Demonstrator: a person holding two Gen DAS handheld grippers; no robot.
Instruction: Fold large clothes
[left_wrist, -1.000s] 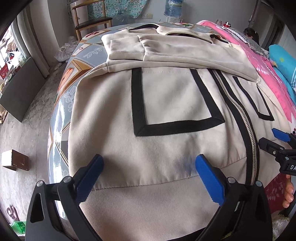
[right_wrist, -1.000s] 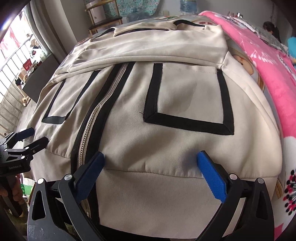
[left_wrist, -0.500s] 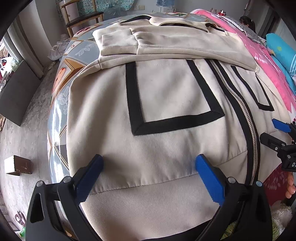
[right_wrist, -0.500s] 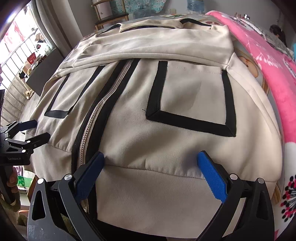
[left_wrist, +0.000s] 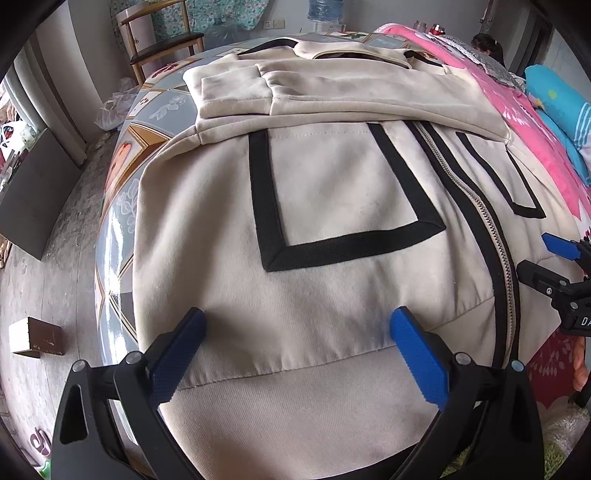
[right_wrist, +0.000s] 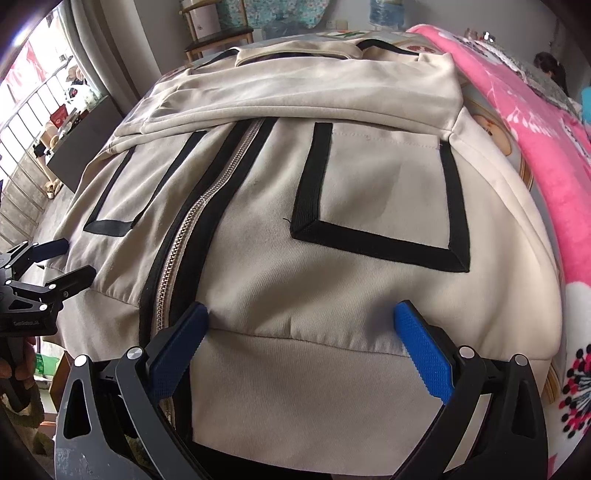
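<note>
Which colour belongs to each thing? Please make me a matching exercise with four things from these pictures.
Things:
1. jacket
2. pocket trim
3. blanket
4. fingers

Colours:
a. pink
b. blue
c. beige
d. black

Pairs: 1-c, 2-d, 3-a, 4-b

A wooden chair (left_wrist: 162, 40) stands at the far end of the bed, with a white plastic bag (left_wrist: 114, 110) on the concrete floor (left_wrist: 40, 295) near it. A small brown box (left_wrist: 35, 341) lies on the floor beside the bed's patterned sheet (left_wrist: 122, 206). A pink floral blanket (right_wrist: 535, 122) runs along the opposite side, a blue pillow (left_wrist: 561, 110) beyond it, and a dark-haired person (left_wrist: 489, 42) sits at the far corner.
</note>
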